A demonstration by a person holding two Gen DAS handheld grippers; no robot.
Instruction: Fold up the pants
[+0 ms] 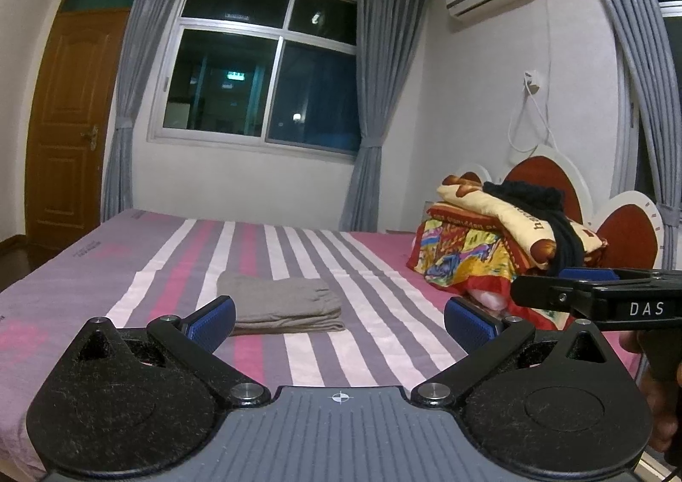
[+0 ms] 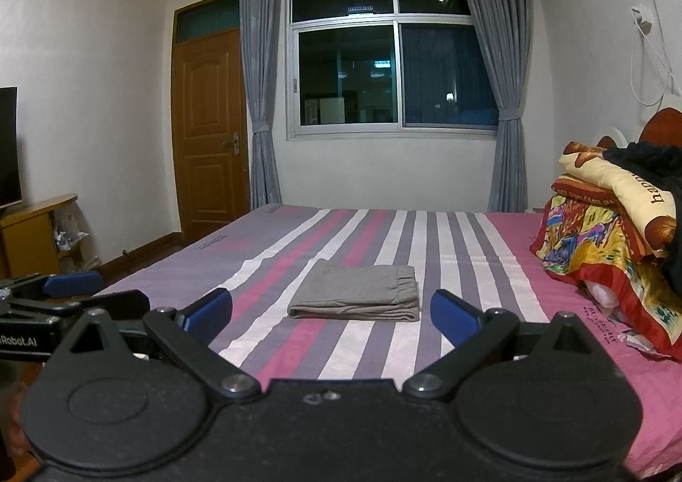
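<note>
Grey pants [image 1: 283, 304] lie folded into a flat rectangular stack on the striped bed sheet [image 1: 375, 268]; the right wrist view shows the same pants [image 2: 357, 291] ahead, centred between the fingers. My left gripper [image 1: 339, 323] is open, held above the bed's near side, nothing between its blue pads. The right gripper [image 2: 331, 316] is open too and empty, short of the pants. In the left wrist view the right gripper's body [image 1: 596, 303] sticks in from the right edge. Both grippers are apart from the pants.
A heap of colourful bedding [image 2: 614, 234] with a dark garment on top sits at the bed's head, right. A wooden door [image 2: 211, 128], a window with grey curtains [image 2: 392, 51], and a TV stand [image 2: 38, 234] at left surround the bed.
</note>
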